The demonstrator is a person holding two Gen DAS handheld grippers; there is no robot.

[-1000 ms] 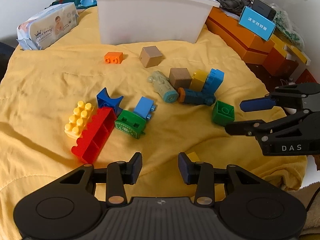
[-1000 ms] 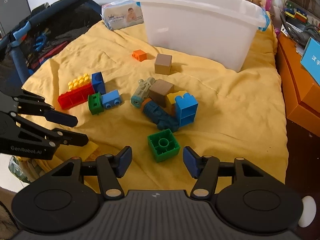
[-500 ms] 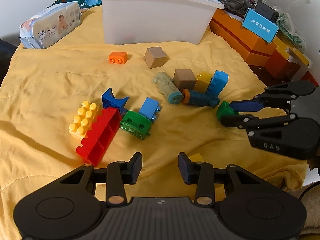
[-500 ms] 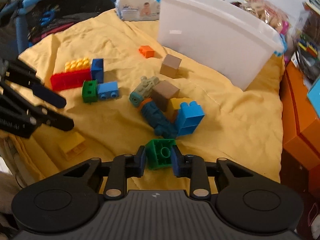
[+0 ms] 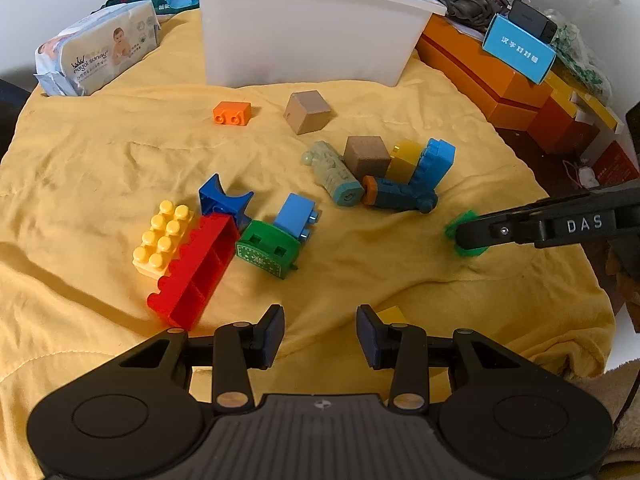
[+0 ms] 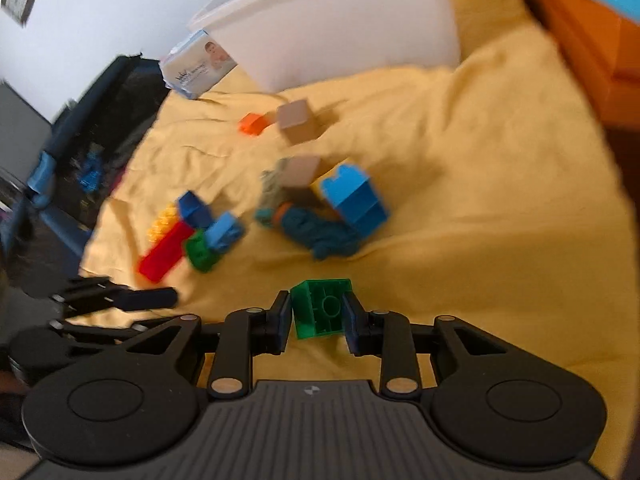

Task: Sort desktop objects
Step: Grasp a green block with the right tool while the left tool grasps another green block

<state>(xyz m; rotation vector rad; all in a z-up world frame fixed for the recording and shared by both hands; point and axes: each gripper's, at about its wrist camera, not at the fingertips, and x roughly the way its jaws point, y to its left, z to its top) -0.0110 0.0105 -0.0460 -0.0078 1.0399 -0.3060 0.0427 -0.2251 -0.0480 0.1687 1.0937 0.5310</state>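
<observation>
My right gripper (image 6: 316, 305) has a green brick (image 6: 320, 308) between its pads, both pads touching it, with the brick tilted over the yellow cloth (image 6: 460, 208); its jaws are opening slightly. In the left wrist view that gripper (image 5: 460, 236) shows edge-on at the right, and the green brick (image 5: 474, 250) peeks out around its tip. My left gripper (image 5: 320, 320) hangs open over the cloth with nothing between its fingers. Loose bricks lie mid-cloth: a red one (image 5: 192, 272), a yellow one (image 5: 160, 236) and a light blue one (image 5: 434, 164). A white bin (image 5: 304, 40) stands behind them.
A small yellow brick (image 5: 390, 314) lies just beyond my left gripper's right finger. Two brown cubes (image 5: 308, 112) and an orange brick (image 5: 232, 113) sit nearer the bin. A wipes pack (image 5: 100, 52) is at the back left. Orange boxes (image 5: 480, 76) border the right side.
My right gripper moved in over the green brick, closed its pads on it and rolled, so the view tilted. The left gripper stayed still and open.
</observation>
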